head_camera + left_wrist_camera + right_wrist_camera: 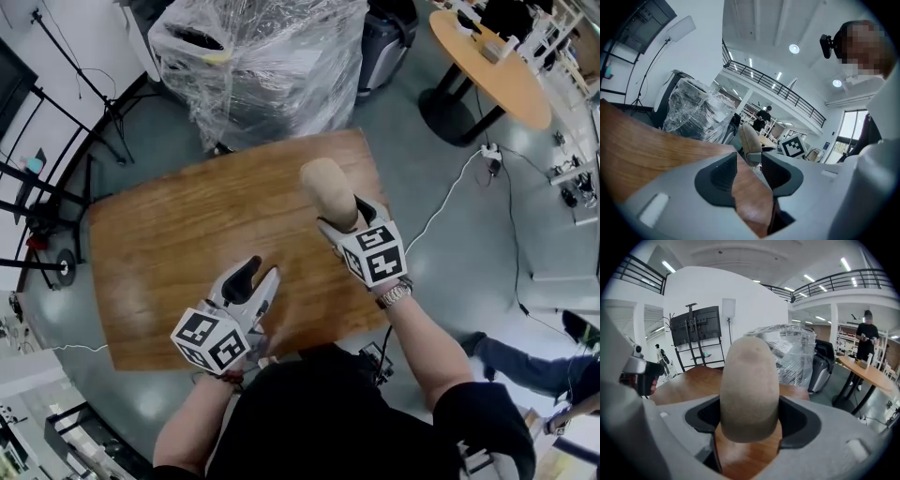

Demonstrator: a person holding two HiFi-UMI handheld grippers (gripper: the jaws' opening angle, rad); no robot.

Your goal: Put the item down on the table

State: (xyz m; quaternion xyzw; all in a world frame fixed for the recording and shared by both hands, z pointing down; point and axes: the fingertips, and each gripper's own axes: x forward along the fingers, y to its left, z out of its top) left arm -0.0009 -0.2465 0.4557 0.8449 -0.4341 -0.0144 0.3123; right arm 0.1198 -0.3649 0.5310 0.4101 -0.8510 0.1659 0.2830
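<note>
The wooden table [169, 253] fills the middle of the head view, its brown top bare except for the 2 grippers over its near side. Beyond its far edge stands a plastic-wrapped bundle [253, 66], well clear of the work.

The right gripper [339, 223] is over the table's right part, and its jaws are clamped on the tan rounded item [328, 187], 1 pad on each flank. In the right gripper view the item [750, 380] fills the gap between the jaws and rises out of them like a blunt dome, with wood showing beneath its lower end. It seems to hang clear of the surface, though I cannot tell for sure.

The left gripper [255, 272] sits low over the near-left of the table. Its jaws stand partly apart with nothing between them, and the left gripper view shows only table wood through the gap [747, 171].

The step in hand looks like the carry-in just before the set-down, with the item above its landing place but not yet released. The next move calls for lowering the right gripper until the item bears on the wood, then easing the jaws apart and drawing back along their line. The item is rounded, so it may tip or roll once freed – laying it on its side would be the safer bet.
</note>
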